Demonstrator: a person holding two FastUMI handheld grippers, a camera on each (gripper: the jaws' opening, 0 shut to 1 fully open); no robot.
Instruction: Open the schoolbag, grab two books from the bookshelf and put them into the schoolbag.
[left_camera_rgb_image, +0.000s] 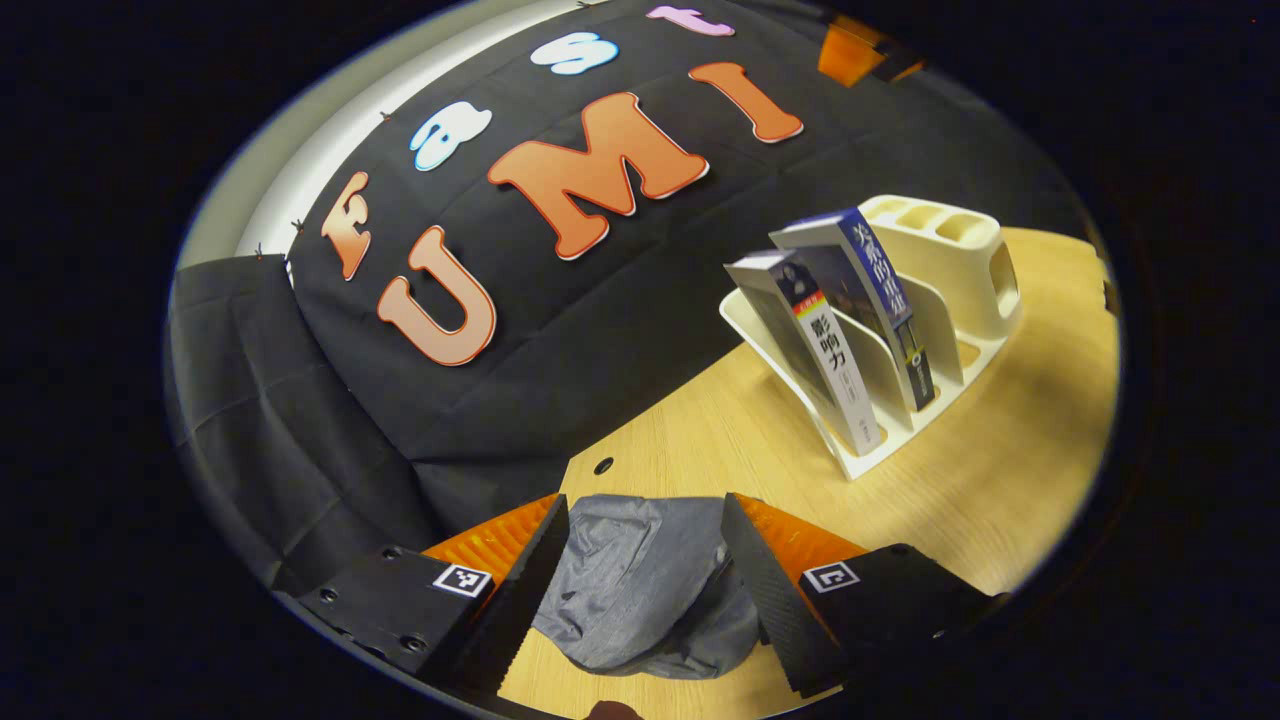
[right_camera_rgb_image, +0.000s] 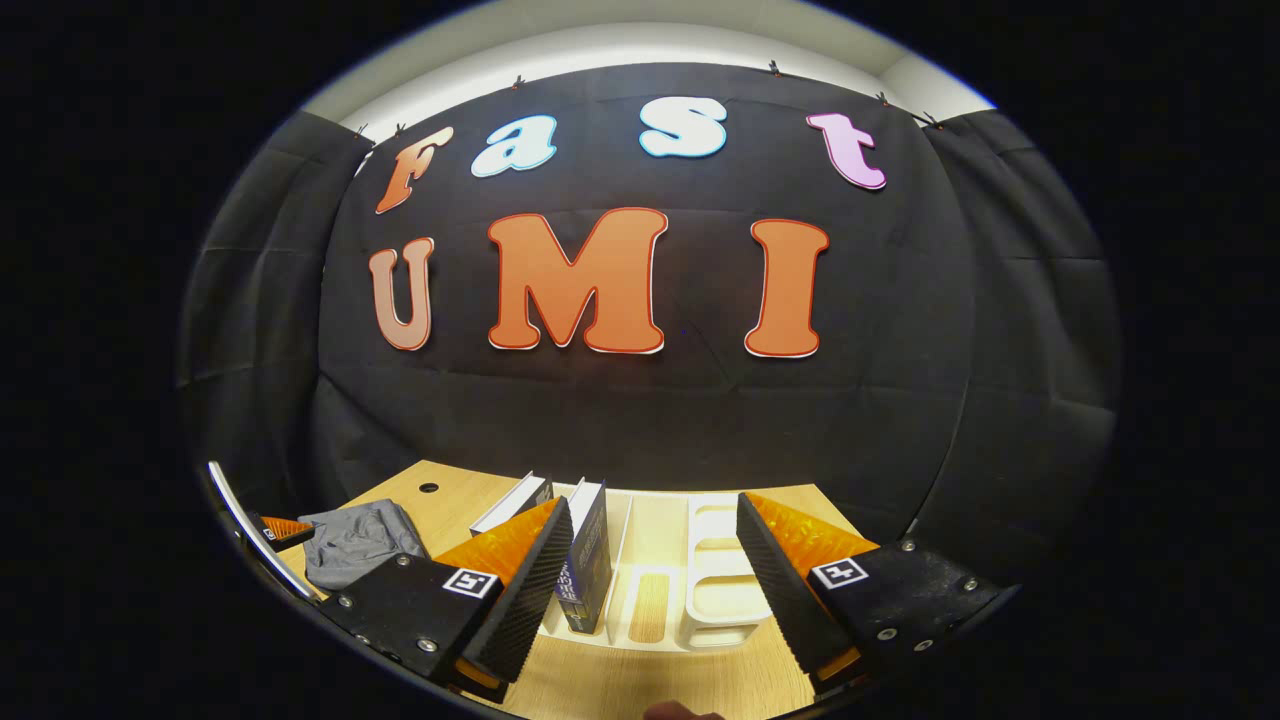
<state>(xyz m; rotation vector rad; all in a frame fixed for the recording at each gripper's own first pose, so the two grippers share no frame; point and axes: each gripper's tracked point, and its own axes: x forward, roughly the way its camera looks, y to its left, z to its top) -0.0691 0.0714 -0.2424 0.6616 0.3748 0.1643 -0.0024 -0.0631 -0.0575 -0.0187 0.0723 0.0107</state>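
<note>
- In the left gripper view, the left gripper hangs over the grey schoolbag, which lies crumpled on the wooden table at 6 o'clock. Its jaws stand wide apart with the fabric between them, and neither finger presses on it as far as I can tell.
- The white bookshelf stands at about 2 o'clock from the bag in that view, well apart from it. Two books lean in its slots: a grey-spined book nearest the bag and a blue-spined book just behind it.
- In the right gripper view, the right gripper faces the bookshelf head-on, jaws wide open and holding nothing. The blue-spined book stands just inside its left finger, with the grey-spined book beyond at 11 o'clock.
- The schoolbag shows at 9 o'clock there, with part of another gripper beside it.
- Judged step: opening the bag; both books sit in the shelf.
- Next call: the left jaws must close on a fold or the zip pull, which I cannot make out. The limp cloth may slip or bunch.
</note>
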